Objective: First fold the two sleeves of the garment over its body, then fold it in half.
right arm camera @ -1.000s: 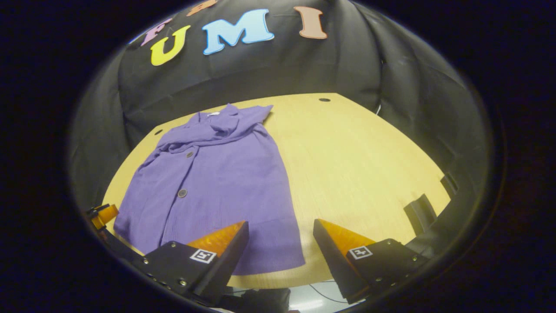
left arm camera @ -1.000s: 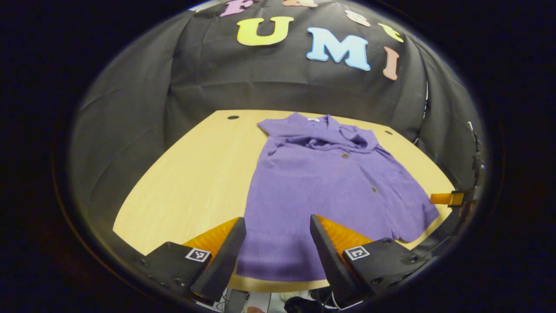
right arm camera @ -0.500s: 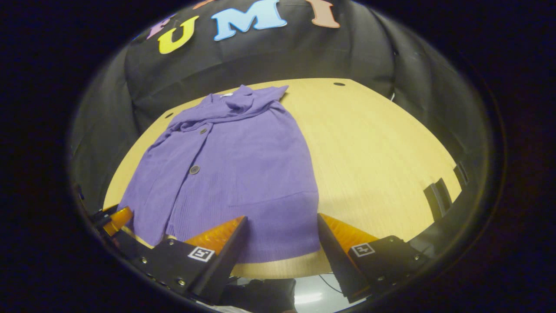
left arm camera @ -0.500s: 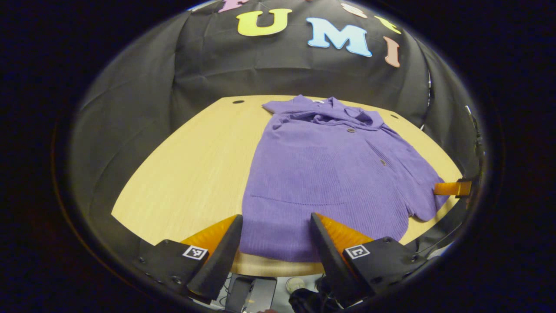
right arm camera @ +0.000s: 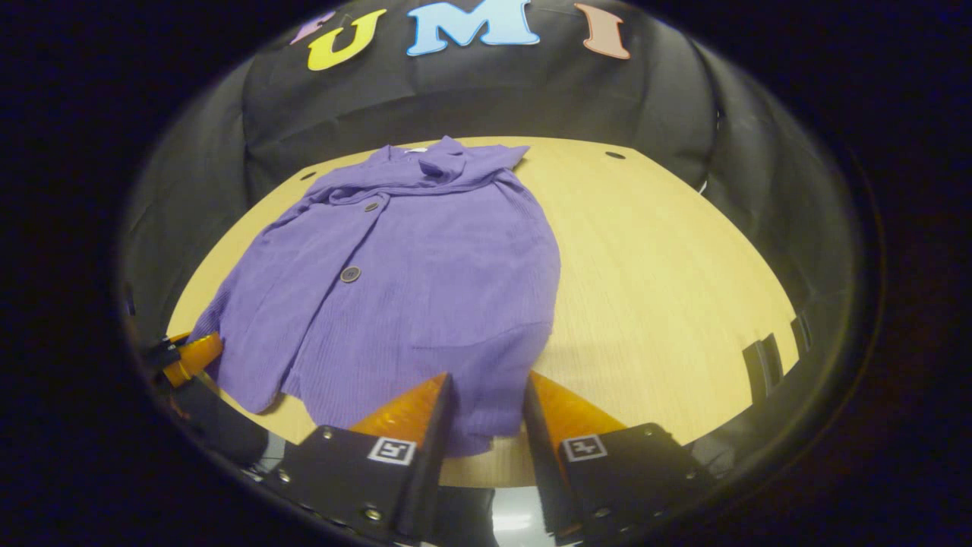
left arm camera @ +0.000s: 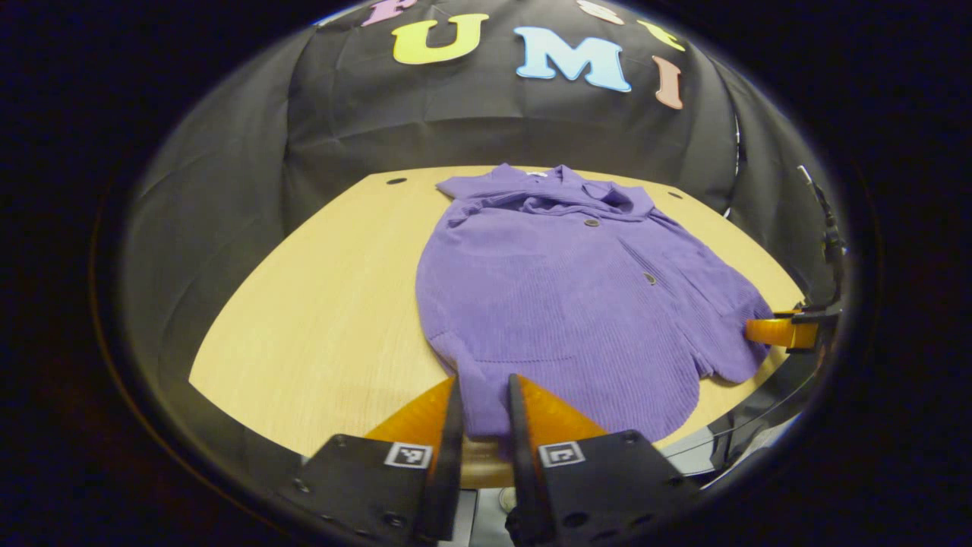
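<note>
A purple button-front garment (left arm camera: 562,304) lies flat on the wooden table (left arm camera: 319,319), collar toward the back wall and both sleeves folded in over its body. In the left gripper view, my left gripper (left arm camera: 484,414) is shut on the near hem, with a bunch of fabric pinched between its fingers. In the right gripper view, the garment (right arm camera: 410,258) spreads to the left, and my right gripper (right arm camera: 486,410) is closed in on the other hem corner with cloth gathered between its fingers. The right gripper (left arm camera: 782,332) also shows at the left gripper view's right edge.
The table's (right arm camera: 661,266) near edge runs just under both grippers. Bare wood lies left of the garment in the left gripper view and right of it in the right gripper view. A small hole (left arm camera: 396,181) sits near the back corner. Black cloth walls surround the table.
Both grippers were open over the hem and have closed onto it. The cloth at the hem has bunched up between the fingers.
</note>
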